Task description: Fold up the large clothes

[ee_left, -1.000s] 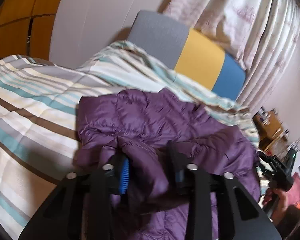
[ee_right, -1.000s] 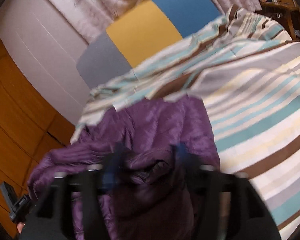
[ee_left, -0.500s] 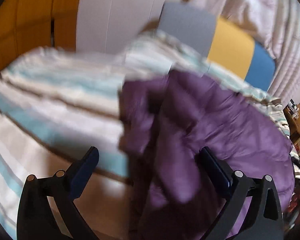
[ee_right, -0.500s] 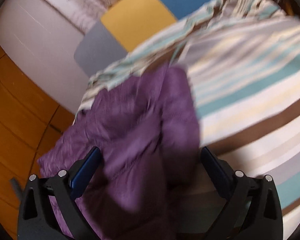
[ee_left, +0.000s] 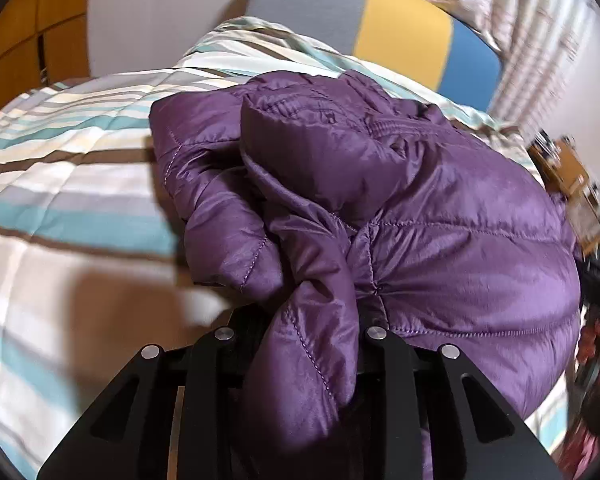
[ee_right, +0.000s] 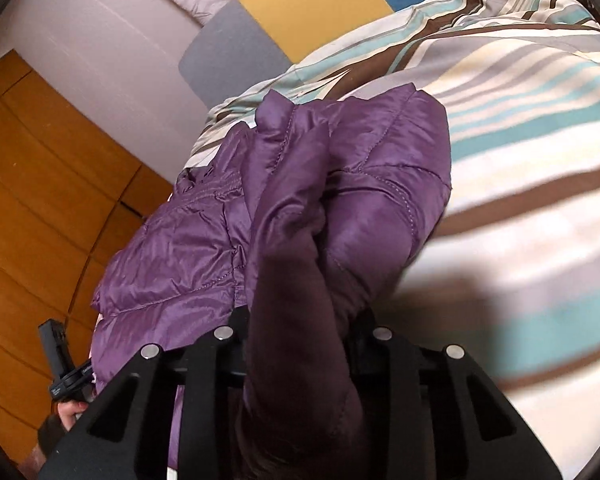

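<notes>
A purple puffer jacket lies bunched on a striped bedspread, with a grey, yellow and blue headboard behind it.

The left wrist view shows the jacket's broad quilted side spreading off to the right, and at the right edge a hand under a dark piece of the other tool; a blurred wooden table stands past the bed and a pale curtain hangs above it. The right wrist view shows none of that. It has instead wooden cabinet doors on the left, and low at the left edge a hand holding a black handle.

The left gripper has just been closing, and a fold of the jacket now sits pinched between its jaws, which stand narrow. The fingertips themselves are hidden by cloth.

The right gripper has likewise just been closing and clamps a thick, shadowed fold of the jacket, jaws narrow, tips buried in fabric.

No container shows in either view; the jacket rests straight on the bedspread.
</notes>
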A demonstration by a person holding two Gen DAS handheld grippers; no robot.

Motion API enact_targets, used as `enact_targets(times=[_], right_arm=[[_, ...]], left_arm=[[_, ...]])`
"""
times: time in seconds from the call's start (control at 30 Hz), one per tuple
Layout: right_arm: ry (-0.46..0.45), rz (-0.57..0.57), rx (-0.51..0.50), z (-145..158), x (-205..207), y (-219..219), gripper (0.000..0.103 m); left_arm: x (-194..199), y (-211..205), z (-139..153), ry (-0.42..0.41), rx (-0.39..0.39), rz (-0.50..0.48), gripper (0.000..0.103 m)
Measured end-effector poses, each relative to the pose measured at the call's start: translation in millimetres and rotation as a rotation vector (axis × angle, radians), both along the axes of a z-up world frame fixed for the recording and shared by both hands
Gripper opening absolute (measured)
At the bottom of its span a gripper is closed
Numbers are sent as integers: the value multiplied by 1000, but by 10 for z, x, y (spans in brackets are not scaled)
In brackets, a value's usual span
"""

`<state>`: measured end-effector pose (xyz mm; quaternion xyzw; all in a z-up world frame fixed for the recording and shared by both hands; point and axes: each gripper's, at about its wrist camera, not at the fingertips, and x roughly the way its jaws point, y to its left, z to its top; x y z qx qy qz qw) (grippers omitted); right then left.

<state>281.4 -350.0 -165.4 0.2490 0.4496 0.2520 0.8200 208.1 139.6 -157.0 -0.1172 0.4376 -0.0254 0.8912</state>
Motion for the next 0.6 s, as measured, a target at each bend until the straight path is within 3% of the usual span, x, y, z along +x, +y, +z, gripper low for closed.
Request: enact_targets(times=[0.13,0.53,0.6], right_arm=[[-4,56,-20,93,-366,-124,28],[4,78,20,232,-1547,-495,29],[-7,68,4,286,-1562,-494,34]], left_arm=[[-431,-103,11,-6,17,-46,28],[-1308,-286,-27,-58,-74,-49,28],[-1362,-256,-27,-73,-94,-22,39]])
